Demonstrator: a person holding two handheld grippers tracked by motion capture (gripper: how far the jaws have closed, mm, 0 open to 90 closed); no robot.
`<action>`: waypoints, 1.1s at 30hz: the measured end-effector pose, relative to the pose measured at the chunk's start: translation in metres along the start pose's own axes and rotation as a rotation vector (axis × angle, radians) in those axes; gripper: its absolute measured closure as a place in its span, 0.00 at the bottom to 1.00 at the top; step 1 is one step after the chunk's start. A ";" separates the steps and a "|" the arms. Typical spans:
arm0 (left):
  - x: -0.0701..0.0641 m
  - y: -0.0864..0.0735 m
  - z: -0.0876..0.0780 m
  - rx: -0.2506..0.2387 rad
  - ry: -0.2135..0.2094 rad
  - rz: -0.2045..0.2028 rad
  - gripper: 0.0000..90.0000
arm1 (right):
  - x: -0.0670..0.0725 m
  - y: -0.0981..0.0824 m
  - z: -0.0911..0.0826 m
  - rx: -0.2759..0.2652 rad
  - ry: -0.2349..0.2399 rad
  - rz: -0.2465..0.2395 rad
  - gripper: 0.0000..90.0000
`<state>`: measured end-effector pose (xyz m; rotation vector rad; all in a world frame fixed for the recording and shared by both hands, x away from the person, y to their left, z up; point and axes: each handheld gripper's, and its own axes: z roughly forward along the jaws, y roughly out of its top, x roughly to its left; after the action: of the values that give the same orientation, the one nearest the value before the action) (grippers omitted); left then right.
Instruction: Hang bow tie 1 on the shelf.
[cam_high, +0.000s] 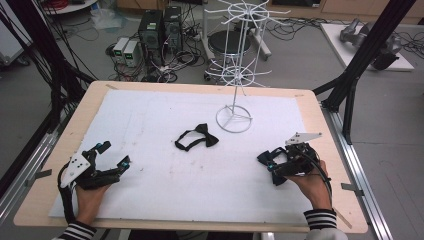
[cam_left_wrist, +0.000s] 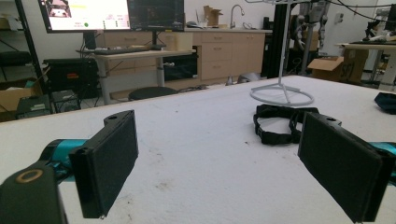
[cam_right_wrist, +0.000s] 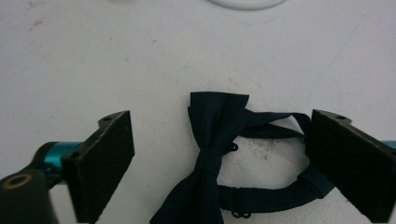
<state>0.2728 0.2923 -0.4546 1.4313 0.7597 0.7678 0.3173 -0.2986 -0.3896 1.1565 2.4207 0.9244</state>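
- The surface (cam_high: 150, 125), white-covered, carries a white wire stand (cam_high: 235, 75) at the far middle.
- My right claw (cam_right_wrist: 219, 168) sits near right, released, jaws wide apart around a dark bow tie (cam_right_wrist: 212, 154); the pads don't press it.
- That bow tie lies flat, its strap looped to the right.
- My left claw (cam_left_wrist: 215, 158) rests near left, released and holding nothing.
- A second, black bow tie (cam_high: 196, 137) lies mid-surface.

Dark bow tie (cam_right_wrist: 212, 158) flat on white table (cam_right_wrist: 116, 56), between apparently clear, parted tool (cam_right_wrist: 233, 170) jaws
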 end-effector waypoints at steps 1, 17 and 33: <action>0.000 0.000 0.000 0.000 0.000 0.001 0.14 | -0.001 0.000 0.001 0.011 0.012 0.001 0.20; 0.000 0.000 0.000 0.000 0.001 -0.001 0.14 | -0.005 0.005 0.023 0.218 0.023 -0.019 0.33; 0.000 0.000 0.000 0.001 0.000 0.004 0.14 | -0.001 0.005 0.035 0.328 0.015 -0.019 0.54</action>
<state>0.2727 0.2921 -0.4546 1.4342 0.7575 0.7701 0.3392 -0.2824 -0.4119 1.2317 2.6593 0.5437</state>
